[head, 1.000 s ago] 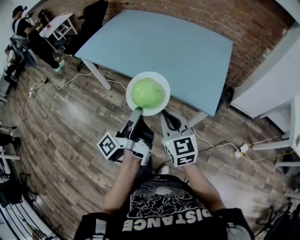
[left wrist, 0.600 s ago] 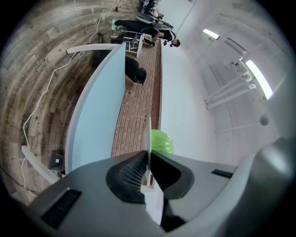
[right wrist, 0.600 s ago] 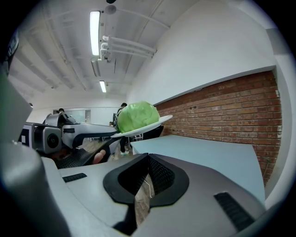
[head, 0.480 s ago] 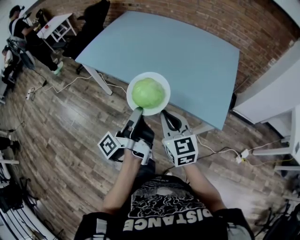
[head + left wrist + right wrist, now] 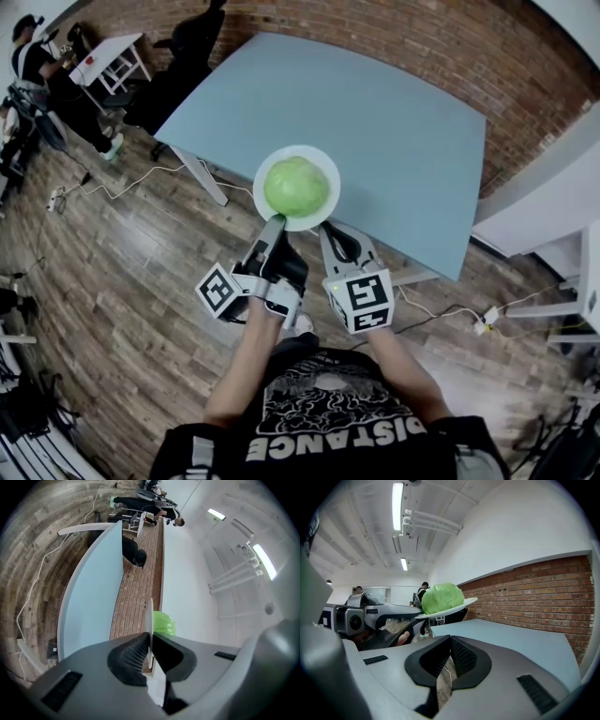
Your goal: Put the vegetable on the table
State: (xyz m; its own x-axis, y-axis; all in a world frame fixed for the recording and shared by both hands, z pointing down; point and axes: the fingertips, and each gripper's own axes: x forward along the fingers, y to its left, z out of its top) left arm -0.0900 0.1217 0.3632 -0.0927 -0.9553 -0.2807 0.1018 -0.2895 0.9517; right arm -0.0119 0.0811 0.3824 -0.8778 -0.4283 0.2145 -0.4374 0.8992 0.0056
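- From the left gripper view the plate [image 5: 149,618] shows edge-on as a thin white line; it hides about half of the cabbage [image 5: 165,623].
- The left gripper [image 5: 275,225] pinches the plate's near rim between ribbed black pads.
- The right gripper [image 5: 330,234] is pressed together on nothing, just beside the plate.
- The cabbage is round, pale green and faintly veined, and sits in the middle of the smooth round plate.
- The plate is held in the air; it seems to hang over the near edge of the table [image 5: 394,112], though the steep view makes that unsure.
- The table top is flat, matt light blue.
- Beyond it are a wood plank floor [image 5: 122,272] and a red brick wall [image 5: 441,37].
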